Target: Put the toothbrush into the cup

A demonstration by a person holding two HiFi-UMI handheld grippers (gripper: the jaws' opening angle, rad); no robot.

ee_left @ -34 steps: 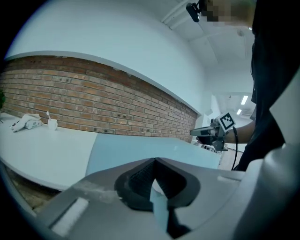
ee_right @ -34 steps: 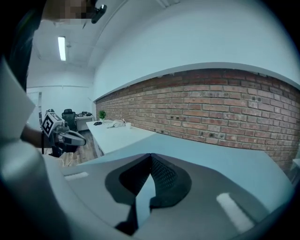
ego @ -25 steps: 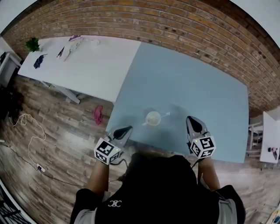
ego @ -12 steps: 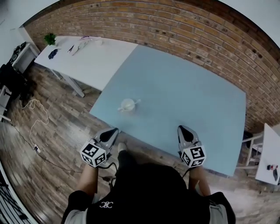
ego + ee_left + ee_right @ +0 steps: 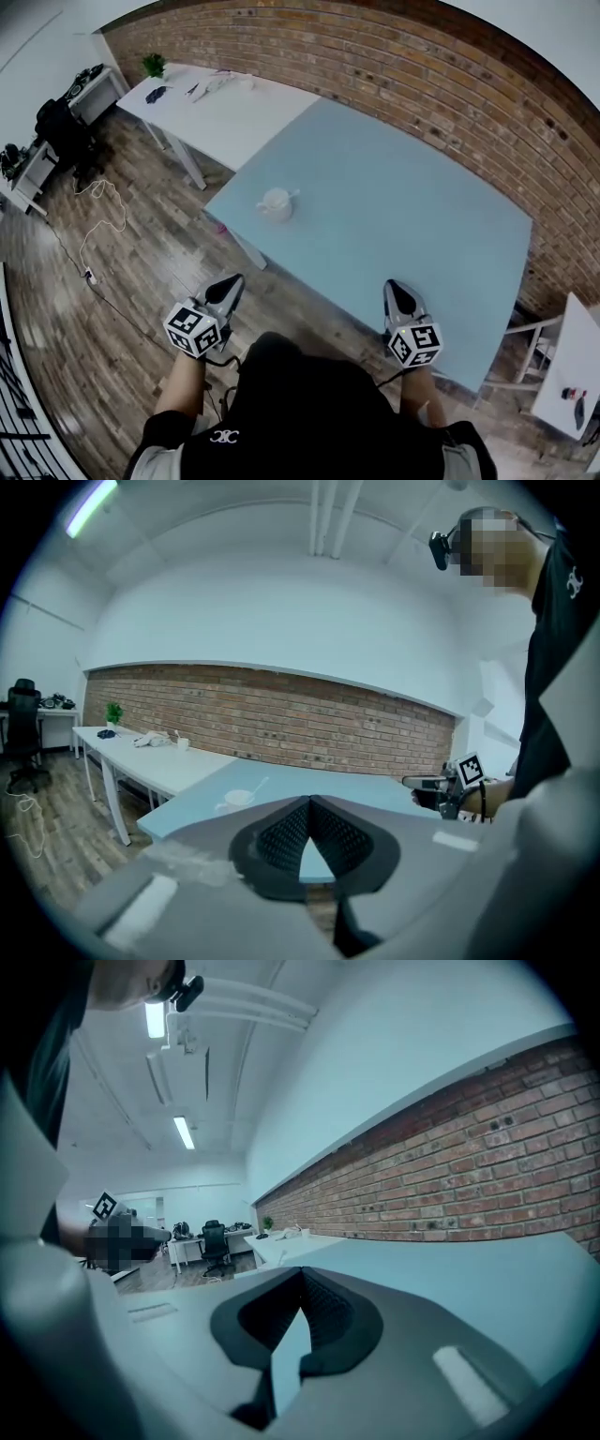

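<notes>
Your thin white toothbrush [image 5: 291, 194] leans inside the small white cup [image 5: 275, 204] on the pale blue table [image 5: 403, 187], so the job looks finished. Your left gripper [image 5: 232, 280] and right gripper [image 5: 393, 285] are clenched on nothing, well apart from that cup, presumably because no work remains.

Your table [image 5: 394, 206] runs ahead of you to the brick wall [image 5: 394, 66] behind it. The cup [image 5: 275, 204] stands on it near the left corner, with the toothbrush [image 5: 290, 194] in it, leaning right. A second table [image 5: 234, 112] sits beside yours at the far left, along the wall, with a potted plant [image 5: 153, 66] on its far end. Your left gripper [image 5: 231, 283] hangs over the floor [image 5: 141, 272], off the near left edge. Your right gripper [image 5: 394, 287] is at the near edge, well apart from the cup. A cable [image 5: 98, 220] lies on the floor to your left.
</notes>
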